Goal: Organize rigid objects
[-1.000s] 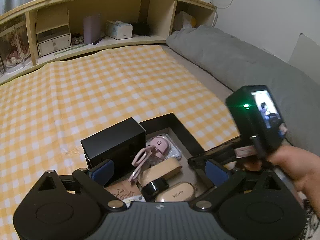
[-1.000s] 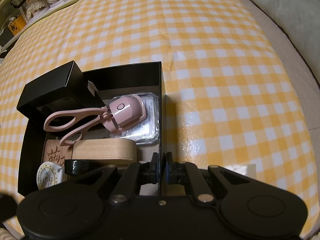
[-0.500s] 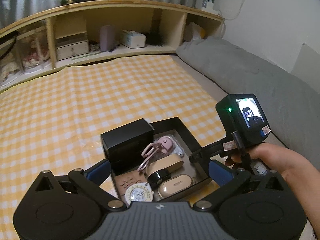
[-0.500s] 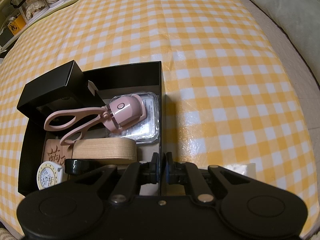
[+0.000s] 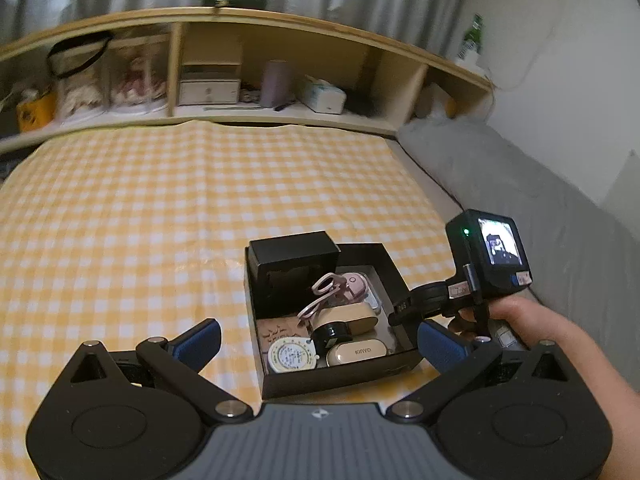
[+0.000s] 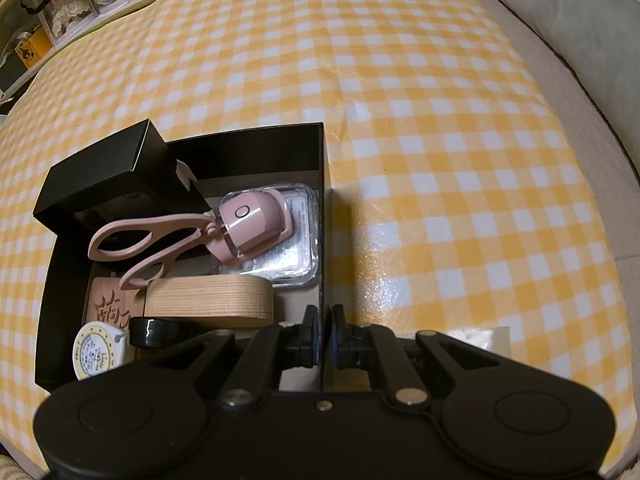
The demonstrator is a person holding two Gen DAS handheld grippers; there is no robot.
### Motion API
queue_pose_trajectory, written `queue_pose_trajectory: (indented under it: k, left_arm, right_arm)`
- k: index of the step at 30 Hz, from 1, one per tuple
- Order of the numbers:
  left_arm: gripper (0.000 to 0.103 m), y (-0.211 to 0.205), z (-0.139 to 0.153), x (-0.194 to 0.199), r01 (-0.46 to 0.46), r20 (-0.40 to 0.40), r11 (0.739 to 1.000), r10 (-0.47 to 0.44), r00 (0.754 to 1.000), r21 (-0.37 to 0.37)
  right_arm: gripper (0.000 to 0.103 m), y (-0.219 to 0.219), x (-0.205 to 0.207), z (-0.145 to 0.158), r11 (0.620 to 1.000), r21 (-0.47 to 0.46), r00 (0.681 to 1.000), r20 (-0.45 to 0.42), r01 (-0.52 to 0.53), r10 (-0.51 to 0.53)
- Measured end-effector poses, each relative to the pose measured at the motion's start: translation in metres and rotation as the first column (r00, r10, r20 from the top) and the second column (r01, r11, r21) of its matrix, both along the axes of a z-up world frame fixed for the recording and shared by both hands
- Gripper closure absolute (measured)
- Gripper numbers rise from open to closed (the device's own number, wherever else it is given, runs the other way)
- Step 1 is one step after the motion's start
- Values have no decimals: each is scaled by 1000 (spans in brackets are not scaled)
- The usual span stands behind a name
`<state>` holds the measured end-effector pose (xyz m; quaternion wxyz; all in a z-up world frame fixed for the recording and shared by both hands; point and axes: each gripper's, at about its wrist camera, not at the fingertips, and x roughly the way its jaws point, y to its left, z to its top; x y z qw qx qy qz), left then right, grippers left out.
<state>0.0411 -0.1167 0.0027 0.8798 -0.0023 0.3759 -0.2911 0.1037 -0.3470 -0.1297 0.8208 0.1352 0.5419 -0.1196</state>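
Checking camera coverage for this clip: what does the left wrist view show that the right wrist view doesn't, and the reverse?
Left wrist only: the shelf, the open left gripper, the hand holding the right gripper, a beige KINVO case. Right wrist only: the right gripper shut on the tray's wall. Both: pink curler, black box, wooden case, checked cloth.

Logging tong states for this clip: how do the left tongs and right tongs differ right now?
The left tongs stand wide open with nothing between their blue pads, while the right tongs are shut on the side wall of the black open-topped cardboard tray. The left tongs hang clear of the tray; the right tongs touch it. Both point down toward that tray.
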Motion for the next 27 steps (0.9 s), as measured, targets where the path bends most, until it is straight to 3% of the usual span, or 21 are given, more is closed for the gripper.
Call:
queue_pose_trajectory:
  k: [5, 14, 21, 24, 27]
  left_arm:
    - [0, 11, -13, 1, -37, -12, 999, 37, 999, -2]
    - [0, 24, -13, 0, -70, 54, 997, 69, 996, 24]
    - [0, 30, -12, -3, -87, 68, 996, 86, 994, 16]
    - [0, 32, -9, -5, -92, 83, 996, 91, 992, 8]
    - [0, 36, -6, -9, -100, 113, 995, 97, 989, 17]
  right_arm:
    - [96, -2, -5, 2, 1000, 6, 1000, 16, 17, -18]
    - [92, -4, -43, 47, 997, -1, 985, 155, 77, -76]
    - [64, 20, -85, 100, 996, -14, 950, 299, 93, -84]
    - [47, 37, -101, 119, 997, -20, 932, 356, 75, -63]
    - [42, 55, -116, 127, 995, -63, 921, 388, 76, -45]
